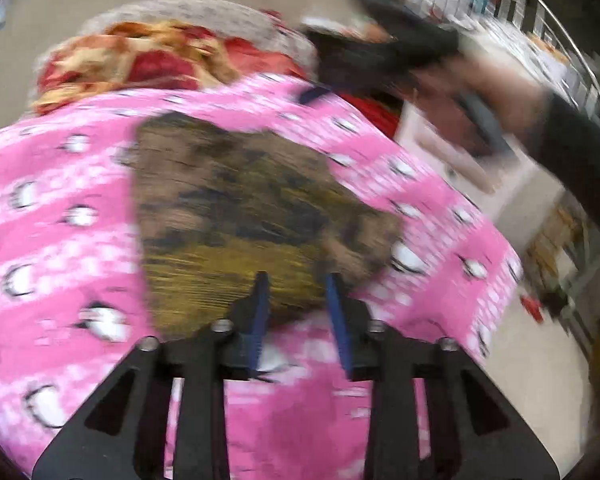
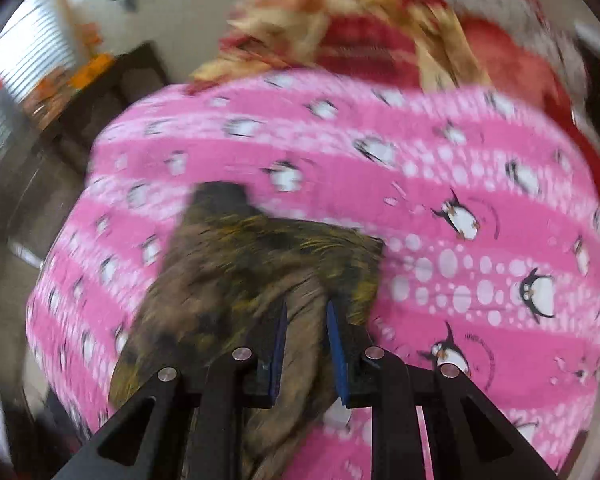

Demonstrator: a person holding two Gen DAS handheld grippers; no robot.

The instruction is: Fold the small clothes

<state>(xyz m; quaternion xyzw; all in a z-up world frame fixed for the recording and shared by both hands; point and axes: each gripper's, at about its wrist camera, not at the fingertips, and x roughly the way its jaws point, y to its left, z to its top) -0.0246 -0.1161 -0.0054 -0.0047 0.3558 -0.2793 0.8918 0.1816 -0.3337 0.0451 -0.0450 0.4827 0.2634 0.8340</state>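
A small brown, black and mustard patterned garment (image 1: 236,204) lies on a pink penguin-print cloth (image 1: 56,208) that covers the table. My left gripper (image 1: 298,280) hovers at the garment's near edge with its blue-padded jaws apart and nothing between them. In the right wrist view the same garment (image 2: 236,264) is bunched, and a fold of it runs between the fingers of my right gripper (image 2: 305,308), which stand close together on the fabric. The right gripper and hand also show in the left wrist view (image 1: 440,68), blurred, at the upper right.
A heap of red and yellow patterned clothes (image 1: 140,60) lies at the far end of the table, also in the right wrist view (image 2: 360,32). The pink cloth (image 2: 480,200) hangs over the table edges. Shelving (image 1: 520,12) and floor lie beyond.
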